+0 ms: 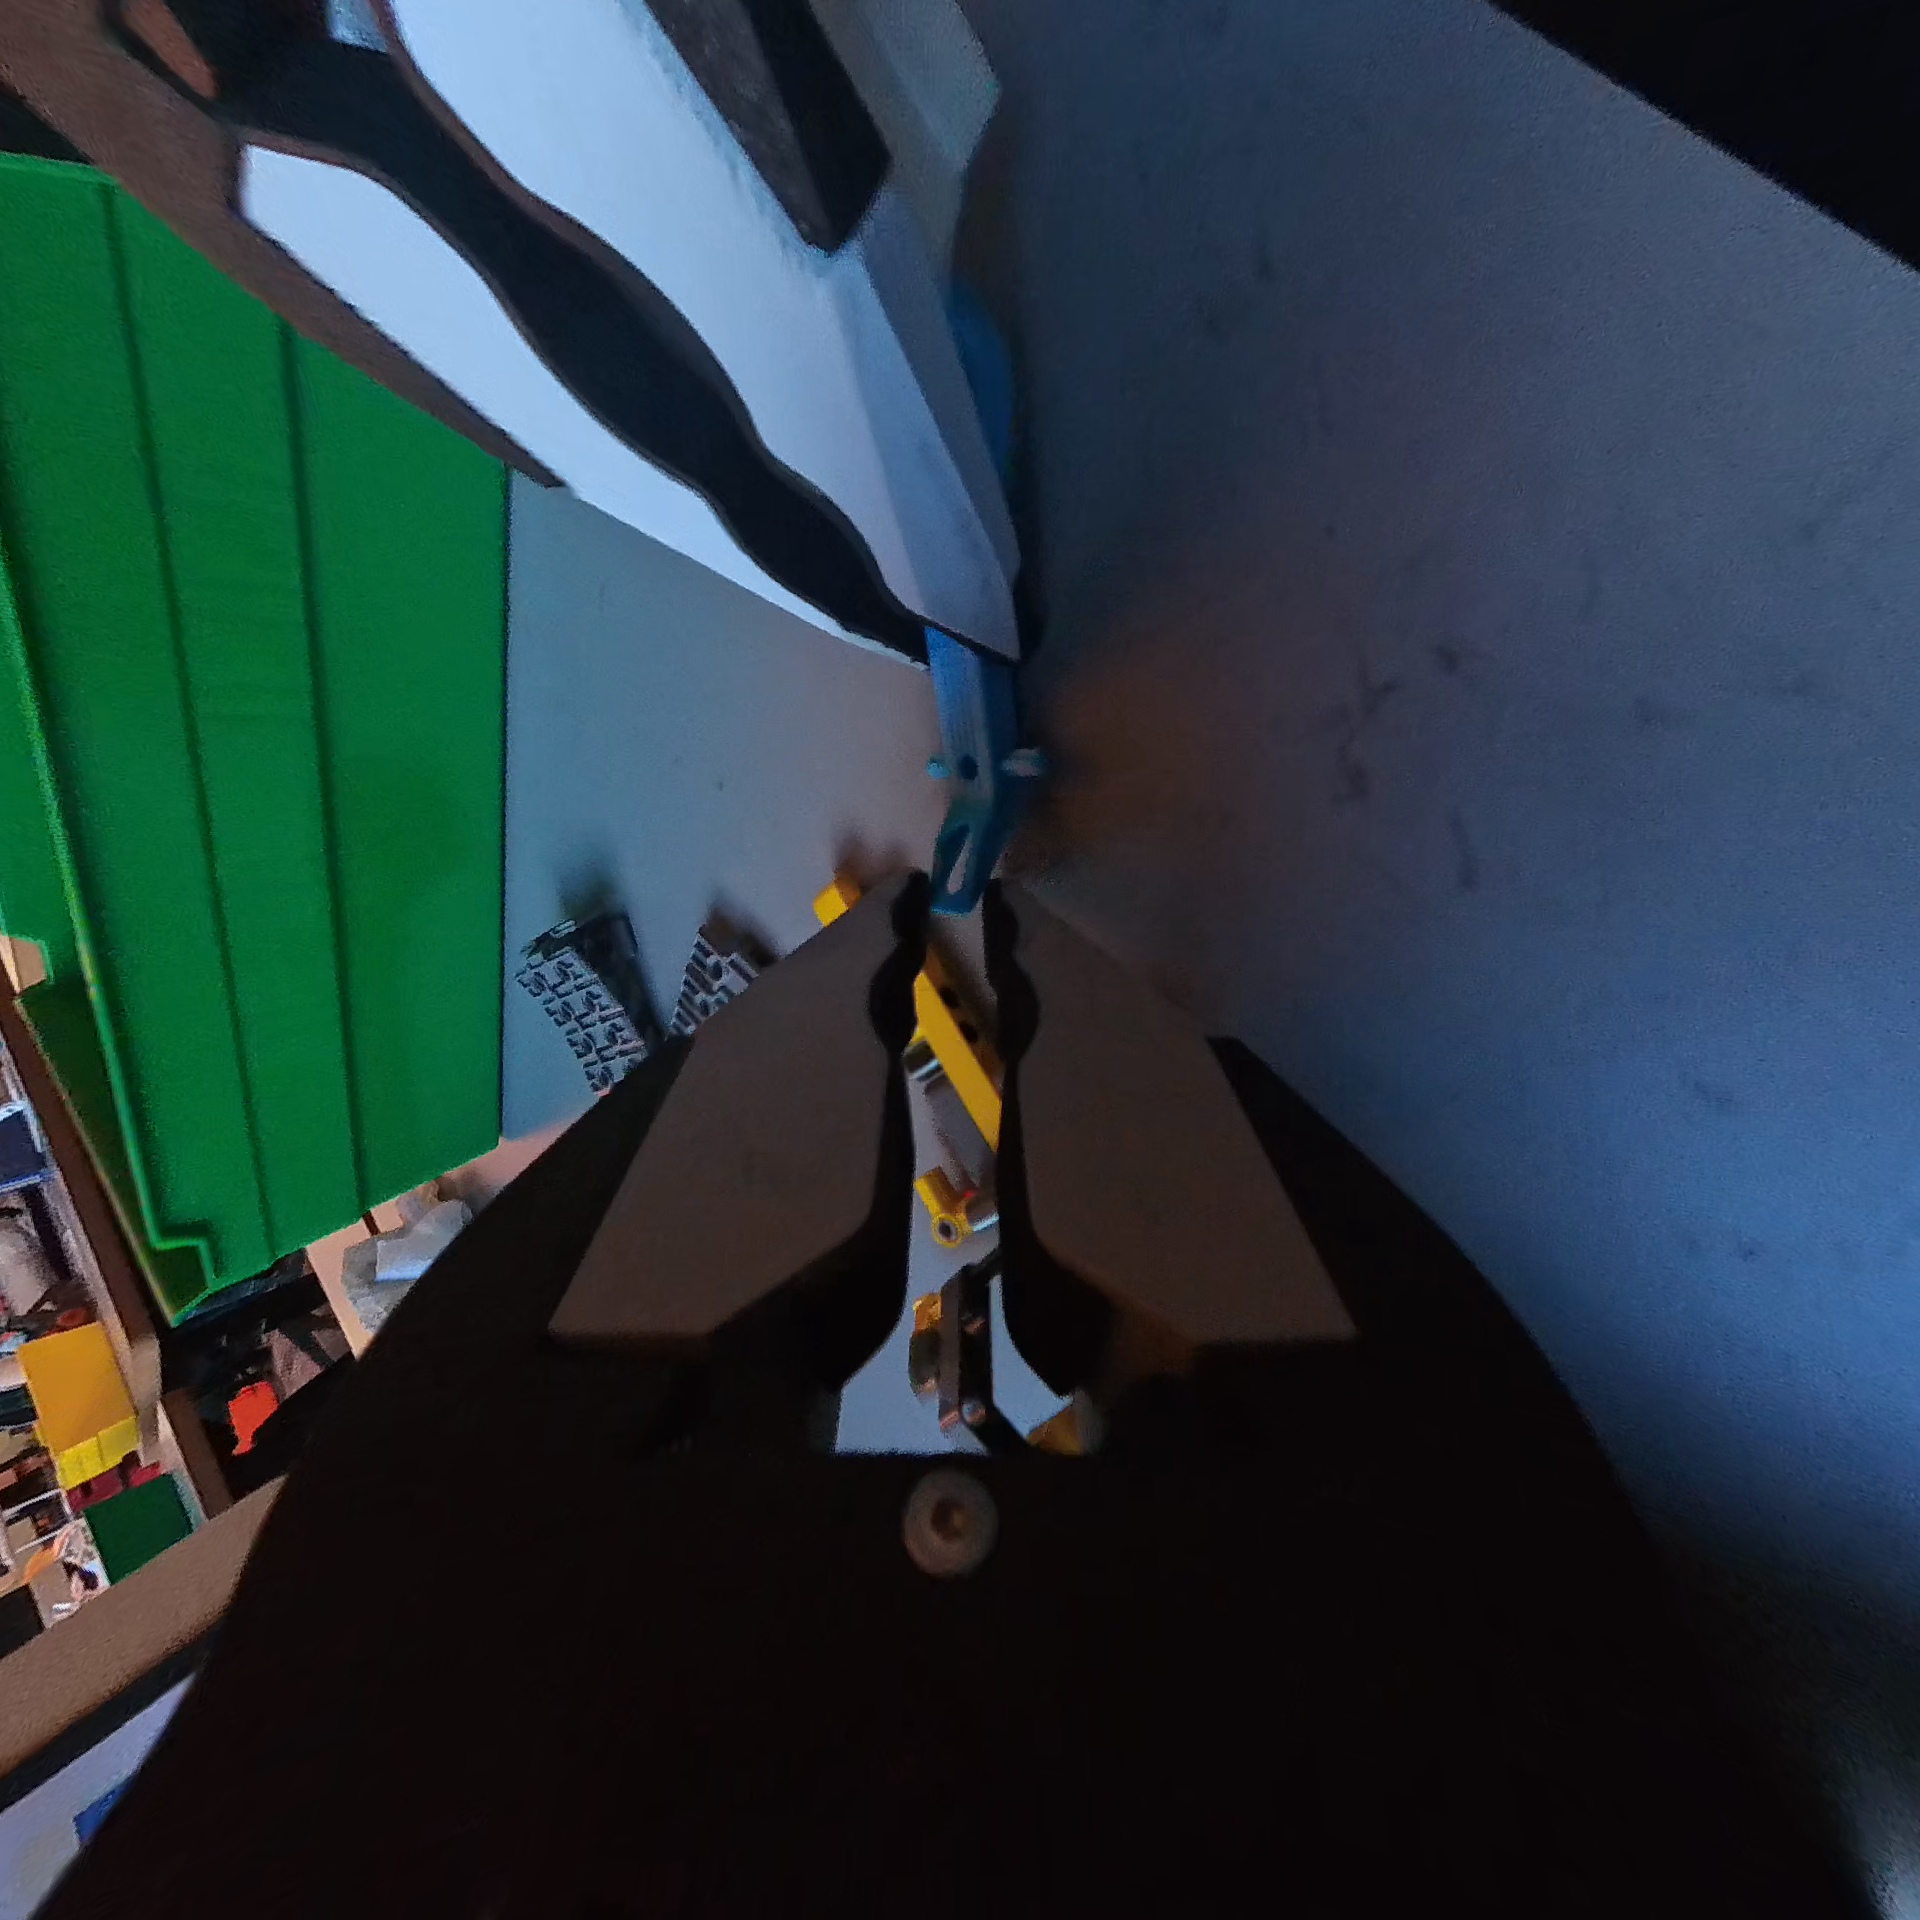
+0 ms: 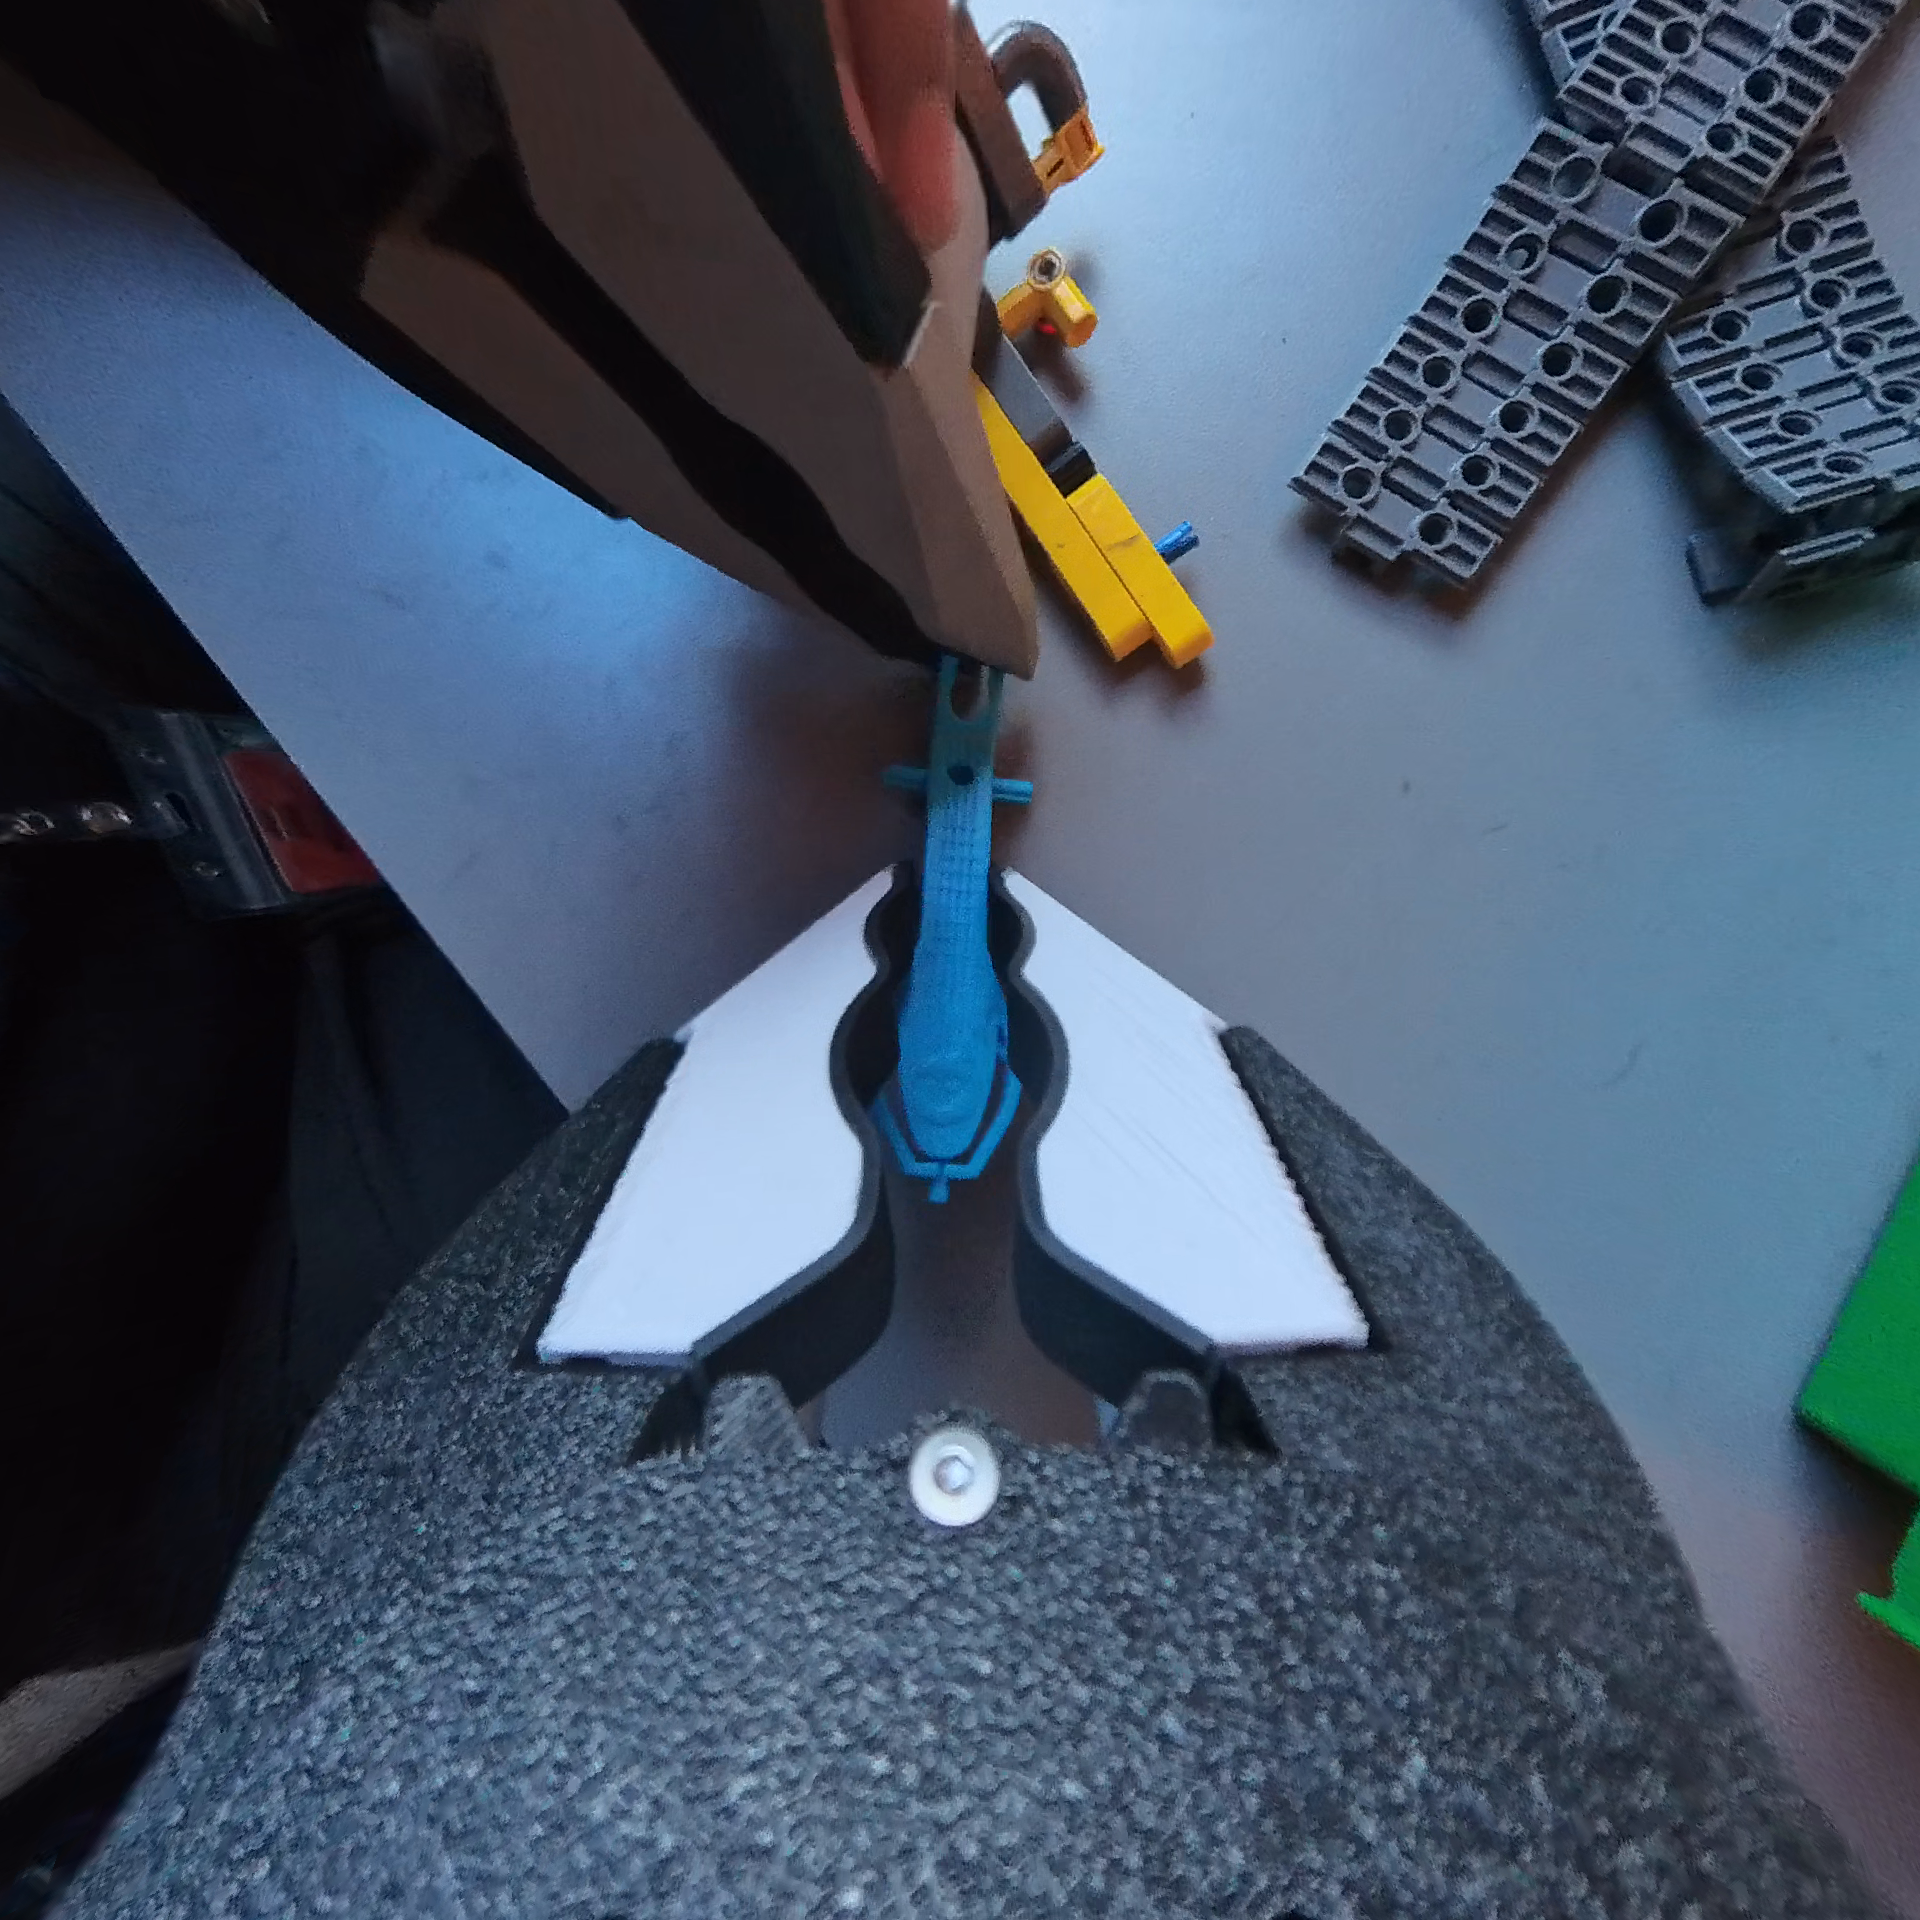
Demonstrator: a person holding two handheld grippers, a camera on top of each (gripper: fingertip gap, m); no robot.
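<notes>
A blue plastic tool with a small cross pin (image 2: 951,977) is held just above the grey table (image 2: 1403,987). My right gripper (image 2: 948,881) has white fingers and is shut on the tool's thick end. My left gripper (image 1: 951,896) has tan fingers and is closed on the tool's thin slotted end (image 1: 961,857). In the right wrist view the left gripper (image 2: 971,660) comes in from the upper left and covers that tip. In the left wrist view the right gripper's finger (image 1: 935,488) reaches in from above.
A yellow beam assembly (image 2: 1101,540) lies just beyond the left gripper and shows between my left fingers (image 1: 961,1029). A small yellow connector (image 2: 1055,301) lies beside it. Grey perforated panels (image 2: 1558,312) lie at the upper right. A green bin (image 1: 249,727) stands to the left. Both grippers' tips are close together, under 4 cm apart.
</notes>
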